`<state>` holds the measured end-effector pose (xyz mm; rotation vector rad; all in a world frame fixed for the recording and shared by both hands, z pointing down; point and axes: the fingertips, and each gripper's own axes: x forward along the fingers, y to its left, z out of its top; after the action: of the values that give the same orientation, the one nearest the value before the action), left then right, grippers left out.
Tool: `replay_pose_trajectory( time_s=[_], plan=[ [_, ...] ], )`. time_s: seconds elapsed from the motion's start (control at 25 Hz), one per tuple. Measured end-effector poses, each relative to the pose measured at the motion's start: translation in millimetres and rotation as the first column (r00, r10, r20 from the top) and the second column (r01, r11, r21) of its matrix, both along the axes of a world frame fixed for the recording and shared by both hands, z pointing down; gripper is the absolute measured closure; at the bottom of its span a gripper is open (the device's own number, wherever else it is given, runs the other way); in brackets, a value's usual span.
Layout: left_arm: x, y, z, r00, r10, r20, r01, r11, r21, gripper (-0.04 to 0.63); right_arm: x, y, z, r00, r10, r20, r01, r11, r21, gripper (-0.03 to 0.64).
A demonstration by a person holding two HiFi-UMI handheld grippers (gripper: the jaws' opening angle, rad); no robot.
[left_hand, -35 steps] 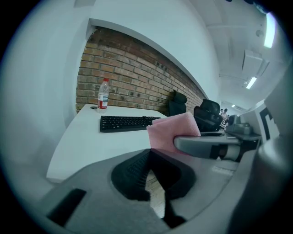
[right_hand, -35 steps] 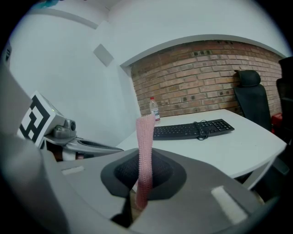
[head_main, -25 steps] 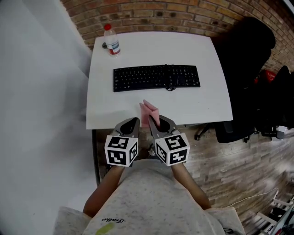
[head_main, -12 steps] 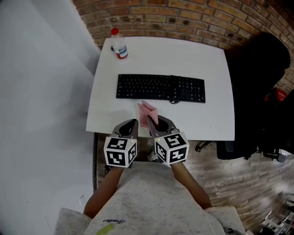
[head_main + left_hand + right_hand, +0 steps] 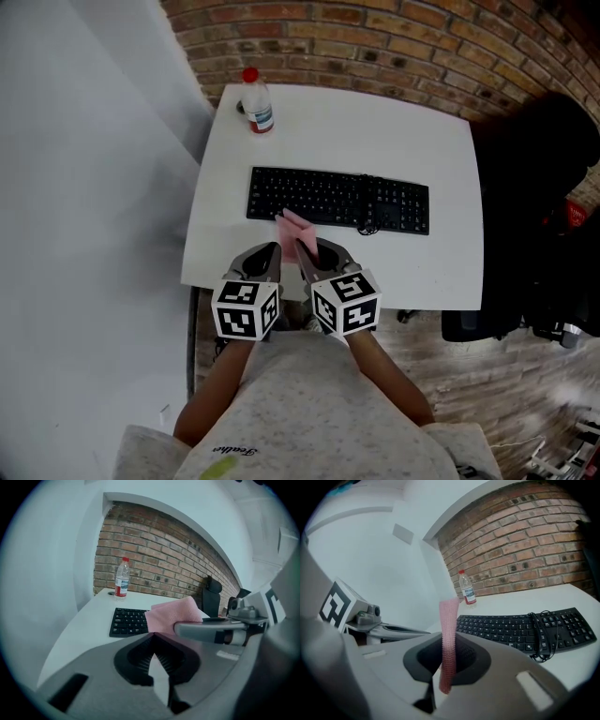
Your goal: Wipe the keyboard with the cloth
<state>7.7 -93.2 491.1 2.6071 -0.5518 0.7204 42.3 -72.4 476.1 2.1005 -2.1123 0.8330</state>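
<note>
Head view, looking down on the white table (image 5: 375, 131): right gripper (image 5: 314, 247) at the near edge, jaws closed tight on the pink cloth (image 5: 292, 223). Cloth standing up out of those jaws and away from the person, its far tip overlapping the near edge of the black keyboard (image 5: 337, 200), toward the keyboard's left end. Cannot tell whether that tip touches the keys. Left gripper (image 5: 272, 249) just beside the right one, on its left, also at the near edge.

From the right gripper view: a thin upright strip of cloth pinched between the pads and rising above the tips. Beyond it, the keyboard lying across the table, with a coiled black cable (image 5: 539, 655) on its right part. Red-capped bottle (image 5: 257, 101) upright at the far left corner.

From the left gripper view: jaws drawn together, tips meeting, nothing between them. Cloth off to the right, in front of the keyboard's right stretch.

Against the head view of half a second and a second ago: same clamp on the cloth, same side-by-side pose of both grippers low in the view. Table, keyboard and bottle now lower and further right in the view. Back then, a strip of bare table between the cloth's tip and the keyboard; now none, the tip right at the keyboard's near edge.
</note>
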Motion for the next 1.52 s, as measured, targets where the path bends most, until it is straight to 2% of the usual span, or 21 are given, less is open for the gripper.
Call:
replay_pose_trajectory(
  time_s=[0.2,0.44,0.8,1.16,1.52],
  plan=[
    [2,-34,2,1.000,0.008,-0.001,-0.008,1.000,-0.005,0.601,-8,-33,9,1.000,-0.025,-0.008,0.025,0.999,-0.024,0.595],
    [-19,-79,8,0.999,-0.039,0.005,0.039,0.999,-0.026,0.601,-27,-72,27,0.997,-0.072,-0.012,0.071,0.995,-0.071,0.594],
    [-44,-114,16,0.999,-0.039,0.016,0.040,0.998,-0.047,0.601,-54,-104,63,0.985,-0.144,-0.090,0.126,0.975,-0.181,0.594],
    [-36,-125,21,0.999,0.041,0.027,-0.039,0.997,-0.063,0.601,-57,-114,82,0.981,-0.152,-0.117,0.117,0.957,-0.264,0.594],
    [-16,-115,26,0.992,0.125,0.032,-0.122,0.989,-0.078,0.601,-44,-102,84,0.989,-0.096,-0.114,0.060,0.956,-0.285,0.594]
  ],
)
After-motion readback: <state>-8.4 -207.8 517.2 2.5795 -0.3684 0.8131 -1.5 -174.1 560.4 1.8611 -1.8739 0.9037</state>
